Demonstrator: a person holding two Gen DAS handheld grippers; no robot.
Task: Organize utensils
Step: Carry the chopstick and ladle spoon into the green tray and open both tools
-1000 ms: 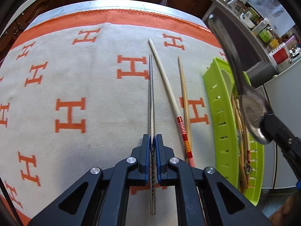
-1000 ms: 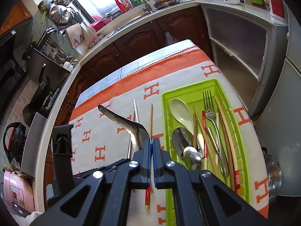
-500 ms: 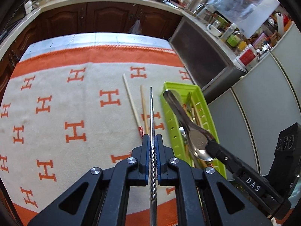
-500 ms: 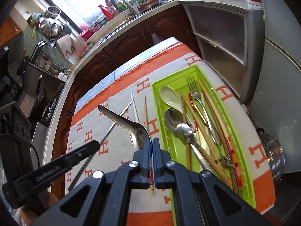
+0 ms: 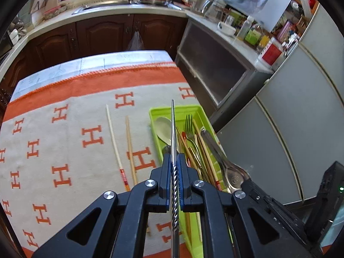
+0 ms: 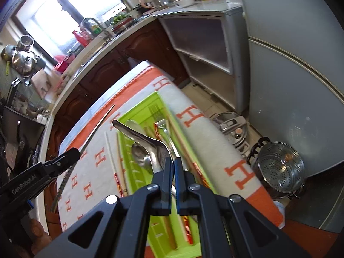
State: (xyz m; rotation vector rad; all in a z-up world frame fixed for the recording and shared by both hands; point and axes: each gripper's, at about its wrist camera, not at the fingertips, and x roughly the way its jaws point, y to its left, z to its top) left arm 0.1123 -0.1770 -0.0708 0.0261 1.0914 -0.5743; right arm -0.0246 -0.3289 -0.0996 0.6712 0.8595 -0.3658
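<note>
1. Most of the sorting looks done: the green tray (image 5: 154, 112) already holds a pale spoon (image 5: 163, 126), a fork (image 5: 189, 126), a steel spoon and several chopsticks.
2. My left gripper (image 5: 174, 161) is clamped tight on a metal chopstick (image 5: 172, 120), which points out over the tray's near wall, lifted off the cloth.
3. My right gripper (image 6: 173, 165) is pinched shut on the bowl edge of a steel ladle-spoon (image 6: 137, 132), its handle sticking up over the tray.
4. Left to do, as I judge it: put down both held pieces, then fetch the two chopsticks (image 5: 114, 139) lying side by side on the H-patterned cloth (image 5: 64, 150) just left of the tray.
5. Against a second ago: the metal chopstick was low over the cloth beside those two sticks; now it has risen and swung over the tray.
6. My right gripper has rolled and slid across, so the tray sits tilted in its view, with the spoon hanging over the tray's contents.
</note>
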